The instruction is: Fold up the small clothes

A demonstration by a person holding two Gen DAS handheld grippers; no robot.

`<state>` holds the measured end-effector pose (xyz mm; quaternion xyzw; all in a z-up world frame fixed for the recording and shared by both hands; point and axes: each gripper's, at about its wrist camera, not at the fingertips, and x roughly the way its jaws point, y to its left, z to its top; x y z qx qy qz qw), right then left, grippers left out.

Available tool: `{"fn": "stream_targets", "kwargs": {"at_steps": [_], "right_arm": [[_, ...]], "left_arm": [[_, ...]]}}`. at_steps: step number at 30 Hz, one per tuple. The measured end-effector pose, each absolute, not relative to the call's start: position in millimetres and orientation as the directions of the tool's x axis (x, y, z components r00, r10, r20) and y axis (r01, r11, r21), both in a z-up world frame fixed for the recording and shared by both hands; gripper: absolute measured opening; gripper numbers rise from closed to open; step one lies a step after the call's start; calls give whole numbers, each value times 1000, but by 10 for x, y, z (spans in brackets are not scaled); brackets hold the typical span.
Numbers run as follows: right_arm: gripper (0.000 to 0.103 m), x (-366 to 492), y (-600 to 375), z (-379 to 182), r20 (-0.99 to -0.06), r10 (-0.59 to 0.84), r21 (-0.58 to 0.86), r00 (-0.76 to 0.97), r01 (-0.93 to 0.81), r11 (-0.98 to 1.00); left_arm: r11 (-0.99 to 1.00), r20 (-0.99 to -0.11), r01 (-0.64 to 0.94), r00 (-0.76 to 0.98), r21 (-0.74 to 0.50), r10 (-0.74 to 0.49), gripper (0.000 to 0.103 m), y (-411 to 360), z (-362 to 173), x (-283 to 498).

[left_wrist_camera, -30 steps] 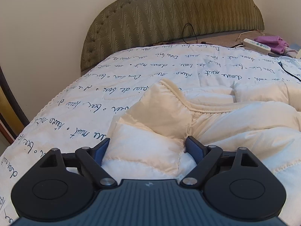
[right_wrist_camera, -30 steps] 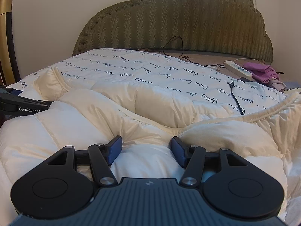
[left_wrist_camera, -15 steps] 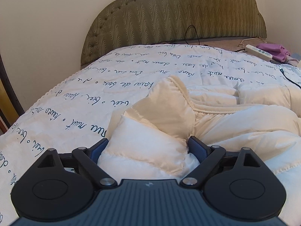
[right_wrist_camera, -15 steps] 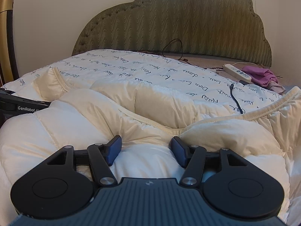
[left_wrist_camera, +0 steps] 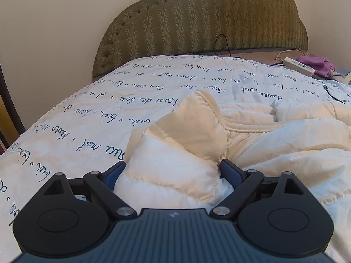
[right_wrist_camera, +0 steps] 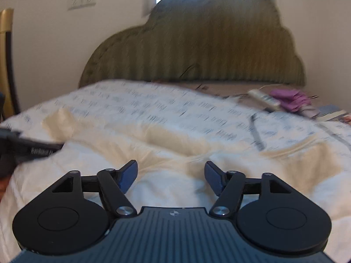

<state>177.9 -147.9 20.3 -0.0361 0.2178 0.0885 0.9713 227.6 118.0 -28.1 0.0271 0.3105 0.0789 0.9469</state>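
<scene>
A cream puffy quilted garment (left_wrist_camera: pixel 274 144) lies crumpled on the bed. In the left wrist view a bunched fold of it fills the gap between the wide-set blue fingers of my left gripper (left_wrist_camera: pixel 172 171), which look open around it. In the right wrist view the same garment (right_wrist_camera: pixel 166 144) spreads under my right gripper (right_wrist_camera: pixel 171 171), whose jaws stand open and empty above the fabric. The left gripper shows as a black bar (right_wrist_camera: pixel 28 151) at the left edge of that view, which is motion-blurred.
The bed has a white quilt with dark handwriting print (left_wrist_camera: pixel 105 118) and an olive padded headboard (left_wrist_camera: pixel 197 22). At the far right lie a white power strip (left_wrist_camera: pixel 298 65), purple cloth (left_wrist_camera: pixel 316 62) and a black cable (left_wrist_camera: pixel 331 92). A gold chair frame (right_wrist_camera: pixel 6 54) stands left.
The right gripper has lifted and tilted upward quickly, blurring its view, with its jaws slightly wider. The left gripper has shifted a little forward with the fold still between its fingers.
</scene>
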Motion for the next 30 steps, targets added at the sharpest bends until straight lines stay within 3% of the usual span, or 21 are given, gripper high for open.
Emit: {"fn": "stream_targets", "kwargs": {"at_steps": [5,9,15,18,23,30], "right_arm": [[85,1917,-2057,341,-452,-20,-95,892,-26,995],[83,2112,-2362,119,-533,-60,-110,844,1,994],[85,2273,-2461,-155,-576,-93,-97,812,45,994],[91,2267,-2515,-279,-578,-89,-69,811,60,996],[97,2274,-2524,-394,-570,-105,-66,815,82,994],[102,2378,-2473,-447,-609,-134,-114,782,81,990]], "left_arm": [[983,-482,-113,860,146,170,92,1102,19,2054],[990,-430,-8,900,144,70,95,866,379,2090],[917,-430,-60,870,394,242,97,601,173,2710],[924,-486,-81,832,374,269,97,778,-66,2886],[982,-572,-93,801,167,173,97,1116,-248,2892],[968,-556,-104,802,228,217,98,1013,-332,2857]]}}
